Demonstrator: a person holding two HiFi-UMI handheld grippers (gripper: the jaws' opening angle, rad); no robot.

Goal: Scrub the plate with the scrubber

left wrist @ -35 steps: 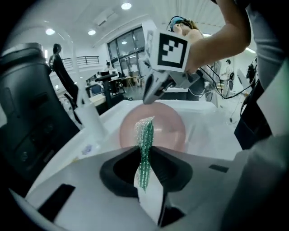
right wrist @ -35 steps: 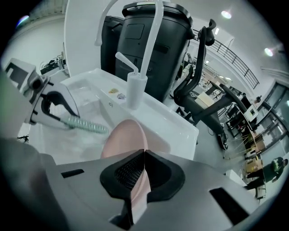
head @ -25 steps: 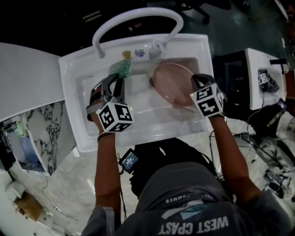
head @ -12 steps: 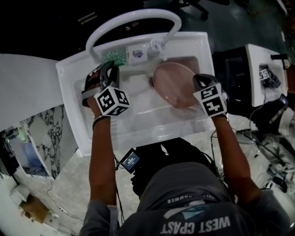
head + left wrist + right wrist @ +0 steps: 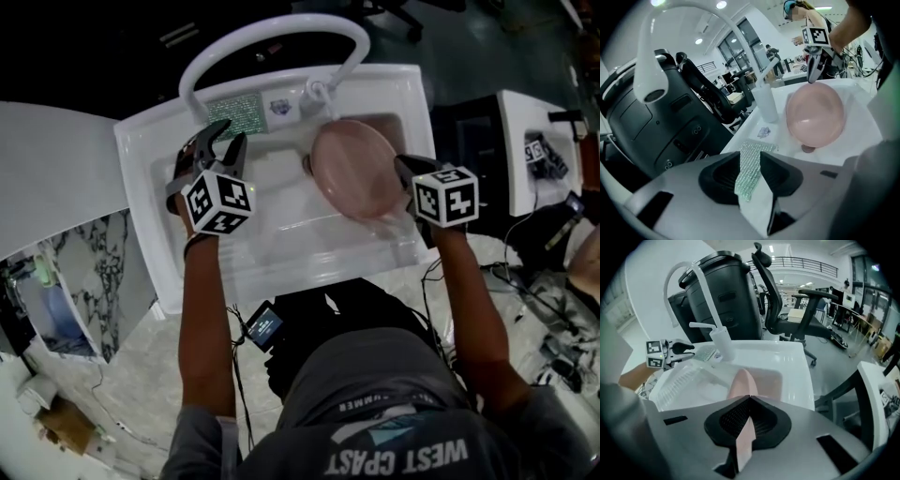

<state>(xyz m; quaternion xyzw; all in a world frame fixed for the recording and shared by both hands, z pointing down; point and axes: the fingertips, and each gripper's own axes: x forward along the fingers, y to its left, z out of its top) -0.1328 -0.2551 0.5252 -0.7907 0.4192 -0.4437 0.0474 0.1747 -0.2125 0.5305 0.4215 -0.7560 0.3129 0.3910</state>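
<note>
Left gripper (image 5: 231, 132): jaws just opened wide, gripping nothing. Scrubber (image 5: 233, 113) lies flat on sink (image 5: 141, 187) back ledge, at the jaw tips. Right gripper (image 5: 402, 172) is clamped on the plate (image 5: 354, 169) rim, plate tilted in the basin.

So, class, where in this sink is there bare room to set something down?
Bare: the basin floor left of the plate, plus the sink's front rim. Crowded: the back ledge, where the scrubber lies under the faucet arch.
</note>
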